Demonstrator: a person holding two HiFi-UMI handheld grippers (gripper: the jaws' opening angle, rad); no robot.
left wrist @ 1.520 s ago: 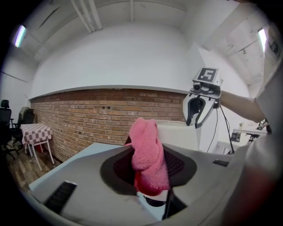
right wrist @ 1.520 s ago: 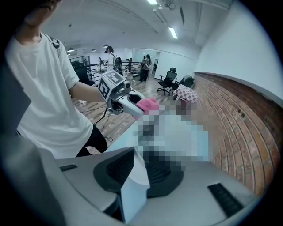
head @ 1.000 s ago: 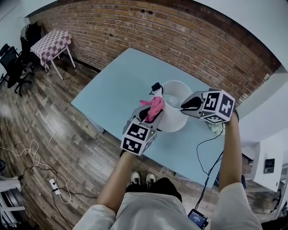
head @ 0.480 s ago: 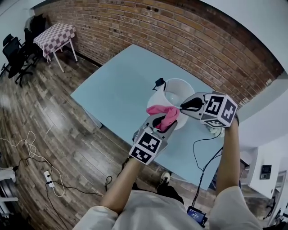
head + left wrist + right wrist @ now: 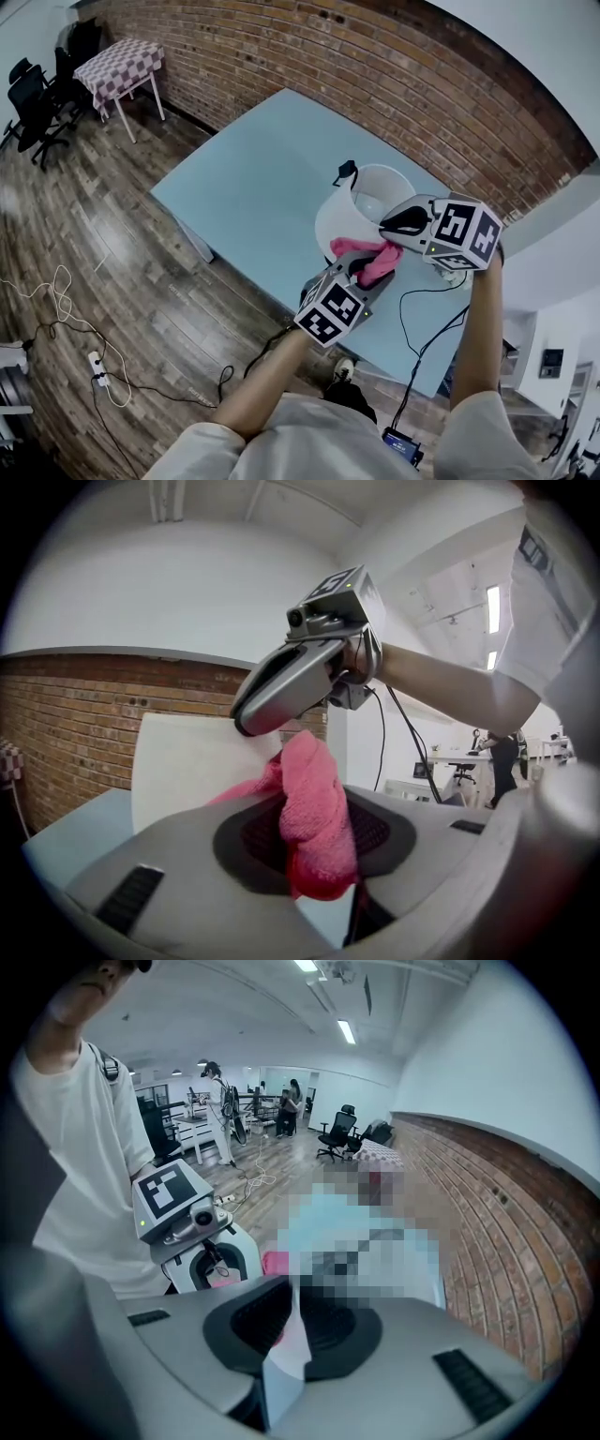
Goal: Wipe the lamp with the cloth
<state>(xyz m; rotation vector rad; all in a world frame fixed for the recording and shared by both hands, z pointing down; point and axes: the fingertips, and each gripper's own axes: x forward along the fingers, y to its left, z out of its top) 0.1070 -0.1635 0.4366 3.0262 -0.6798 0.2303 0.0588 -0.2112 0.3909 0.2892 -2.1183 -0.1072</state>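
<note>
Task stage: wiping is under way, judged from the cloth lying against the shade.
Lamp position: the lamp (image 5: 339, 217) stands on the pale blue worktop (image 5: 253, 187), near its front edge; only the white shade shows (the base is hidden).
Left claw: the left claw (image 5: 361, 272) is clamped on the pink cloth (image 5: 354, 247), which bunches out between its jaws and rests on the near outer wall of the shade.
Right claw: the right claw (image 5: 394, 225) is narrowed onto the thin white rim of the shade, which runs between its jaws; it appears to steady the lamp.
Done so far: probably the near side of the shade's outer wall.
Left to do: the far side and the inside of the shade, as far as can be judged; no view shows either one touched.
Change, cloth: a second ago the cloth sat at the shade's left side; it now lies at the near right, just below the right claw.
Change, right claw: its jaws have just been closing on the rim.
</note>
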